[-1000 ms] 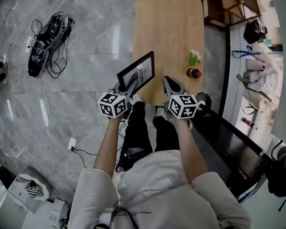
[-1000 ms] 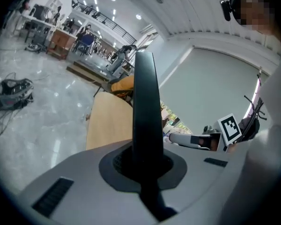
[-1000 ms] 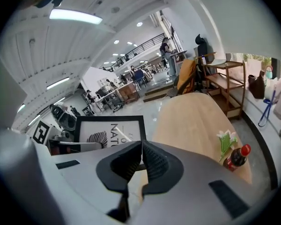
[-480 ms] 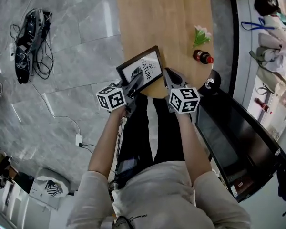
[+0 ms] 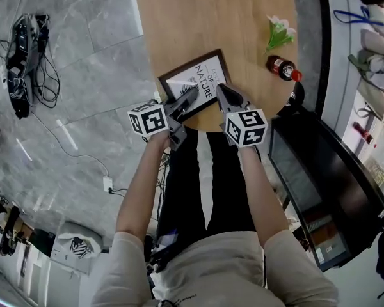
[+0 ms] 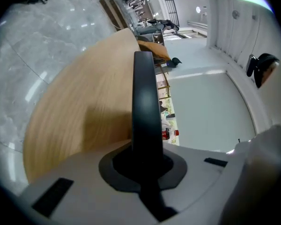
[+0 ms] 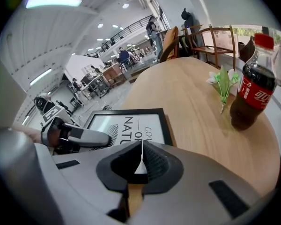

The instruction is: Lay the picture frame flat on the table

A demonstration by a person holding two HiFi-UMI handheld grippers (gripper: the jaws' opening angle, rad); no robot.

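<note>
The black picture frame (image 5: pixel 196 80) with a white print lies flat or almost flat on the wooden table (image 5: pixel 198 18), near its front edge. My left gripper (image 5: pixel 187 96) is shut on the frame's near left edge; one finger (image 7: pixel 82 137) lies on top of the glass. In the left gripper view the frame's dark edge (image 6: pixel 144 102) runs straight out between the jaws. My right gripper (image 5: pixel 221 92) is shut with nothing in it, its tip (image 7: pixel 141 146) just above the frame's near right corner (image 7: pixel 165 125).
A cola bottle (image 5: pixel 283 68) (image 7: pixel 253 90) and a green paper flower (image 5: pixel 278 34) (image 7: pixel 223 81) stand to the right of the frame. A black cabinet (image 5: pixel 320 171) is on the right. Cables (image 5: pixel 22 50) lie on the floor at the left. Chairs (image 7: pixel 210 39) stand at the table's far end.
The frame has tipped down from a leaning, upright pose to flat on the table, with the left gripper holding it throughout. The right gripper stayed shut beside it.
</note>
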